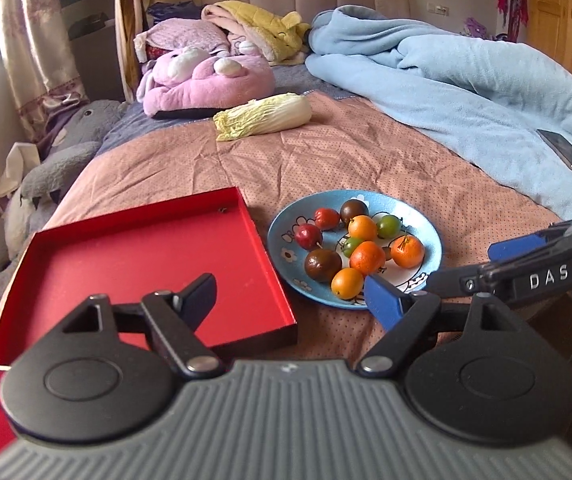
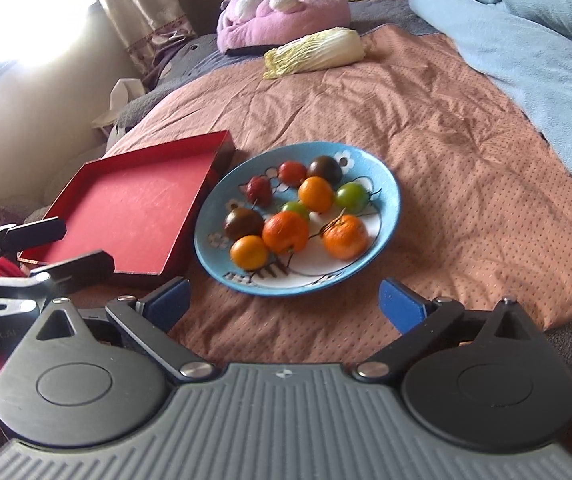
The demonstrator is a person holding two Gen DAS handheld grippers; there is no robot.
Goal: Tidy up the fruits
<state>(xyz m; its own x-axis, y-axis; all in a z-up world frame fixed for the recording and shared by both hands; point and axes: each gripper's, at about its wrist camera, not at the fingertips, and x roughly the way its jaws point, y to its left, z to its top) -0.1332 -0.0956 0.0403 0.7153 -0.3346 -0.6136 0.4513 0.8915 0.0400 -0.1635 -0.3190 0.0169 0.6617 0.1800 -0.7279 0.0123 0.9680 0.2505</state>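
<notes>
A blue flowered plate [image 1: 430, 236] [image 2: 386, 188] sits on the brown bedspread and holds several small fruits. Among them are a mandarin [image 1: 406, 251] [image 2: 344, 237], a green fruit [image 1: 389, 226], a red one [image 1: 309, 236] and a dark brown one [image 1: 322, 265]. An empty red tray [image 1: 146, 260] [image 2: 134, 216] lies just left of the plate. My left gripper [image 1: 292, 300] [image 2: 62, 248] is open near the tray's front edge, with nothing between its fingers. My right gripper [image 2: 286, 302] [image 1: 482, 264] is open in front of the plate and holds nothing.
A napa cabbage [image 1: 264, 116] [image 2: 314, 54] lies farther back on the bed. Behind it is a pink plush toy [image 1: 206, 80]. A bunched light-blue blanket [image 1: 466, 80] with a phone [image 1: 568, 152] on it fills the right side. Grey plush toys [image 1: 58, 152] line the bed's left edge.
</notes>
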